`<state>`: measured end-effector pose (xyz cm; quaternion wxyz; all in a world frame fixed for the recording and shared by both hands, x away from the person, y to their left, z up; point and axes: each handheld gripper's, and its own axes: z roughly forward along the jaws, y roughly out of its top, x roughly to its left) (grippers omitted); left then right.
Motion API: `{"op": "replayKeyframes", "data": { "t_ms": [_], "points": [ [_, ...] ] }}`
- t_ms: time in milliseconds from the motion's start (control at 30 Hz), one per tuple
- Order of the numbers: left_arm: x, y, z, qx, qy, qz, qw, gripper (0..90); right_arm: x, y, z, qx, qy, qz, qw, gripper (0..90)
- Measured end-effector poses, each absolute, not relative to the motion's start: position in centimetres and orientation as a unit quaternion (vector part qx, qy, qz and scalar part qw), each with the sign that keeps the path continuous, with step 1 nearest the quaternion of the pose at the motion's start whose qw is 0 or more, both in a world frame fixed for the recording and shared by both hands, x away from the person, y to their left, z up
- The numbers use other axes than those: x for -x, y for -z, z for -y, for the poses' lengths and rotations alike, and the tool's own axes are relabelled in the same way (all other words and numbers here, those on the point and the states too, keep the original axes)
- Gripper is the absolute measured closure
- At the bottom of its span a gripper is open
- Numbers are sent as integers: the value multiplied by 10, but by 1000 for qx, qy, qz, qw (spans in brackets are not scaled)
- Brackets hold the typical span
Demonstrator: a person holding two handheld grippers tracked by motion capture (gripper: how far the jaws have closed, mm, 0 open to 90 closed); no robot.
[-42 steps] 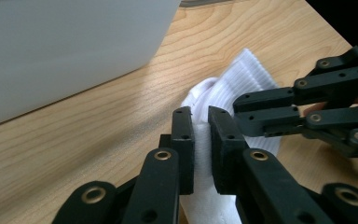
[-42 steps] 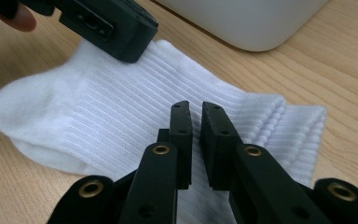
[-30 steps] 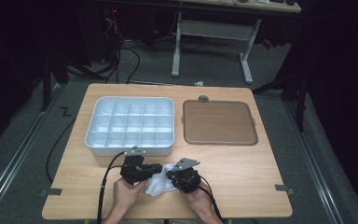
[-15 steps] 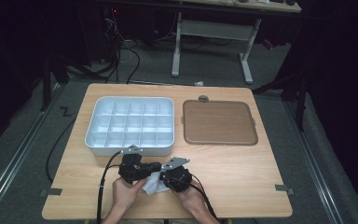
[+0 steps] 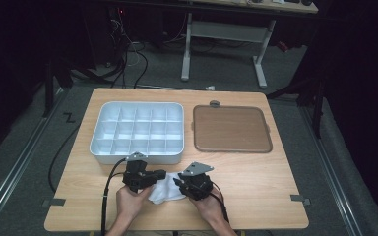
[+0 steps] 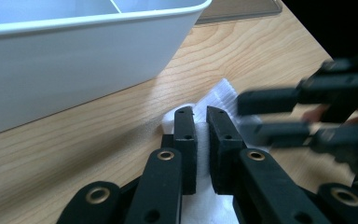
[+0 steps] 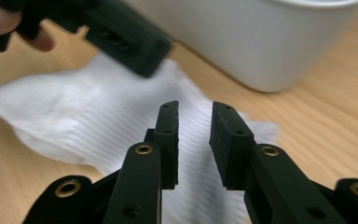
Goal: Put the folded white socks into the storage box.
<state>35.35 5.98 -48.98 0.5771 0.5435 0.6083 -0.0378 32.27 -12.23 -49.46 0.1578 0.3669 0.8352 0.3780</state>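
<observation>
A white ribbed cloth (image 5: 166, 194) lies crumpled on the wooden table near the front edge, between my two hands. My left gripper (image 5: 160, 175) is shut on its left part, and a strip of cloth (image 6: 201, 154) shows between the nearly touching jaws (image 6: 200, 112). My right gripper (image 5: 179, 184) hovers just above the right part of the cloth (image 7: 74, 112). Its jaws have just been opening and now stand apart (image 7: 193, 109), with the fabric lying below them and nothing pinched. The two grippers point at each other, tips close together.
A white tray (image 5: 138, 158) divided into compartments stands just beyond the grippers, its near wall (image 6: 74, 70) close to the cloth. A brown flat mat (image 5: 231, 129) lies to its right. Bare wood stretches to the right of my right hand.
The right gripper's jaws have parted and it has lifted slightly off the cloth. The left gripper has stayed shut in place.
</observation>
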Motion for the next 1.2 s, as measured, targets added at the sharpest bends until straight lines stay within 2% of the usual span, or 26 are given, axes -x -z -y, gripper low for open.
{"op": "replayKeyframes", "data": {
  "t_ms": [133,300,633,867,1200],
  "points": [
    [-353,489,-59,-544,34,-610,575,836,-322,490,139,-384,-376,-824,179,693],
    [-352,487,-58,-543,32,-611,575,836,-319,498,147,-398,-376,-821,163,688],
    [-351,482,-51,-542,41,-603,583,835,-323,521,139,-392,-353,-838,137,758],
    [-356,483,-43,-538,54,-604,586,835,-326,521,138,-382,-351,-845,133,769],
    [-366,482,-26,-555,40,-588,587,834,-328,522,137,-370,-351,-850,133,773]
  ]
}}
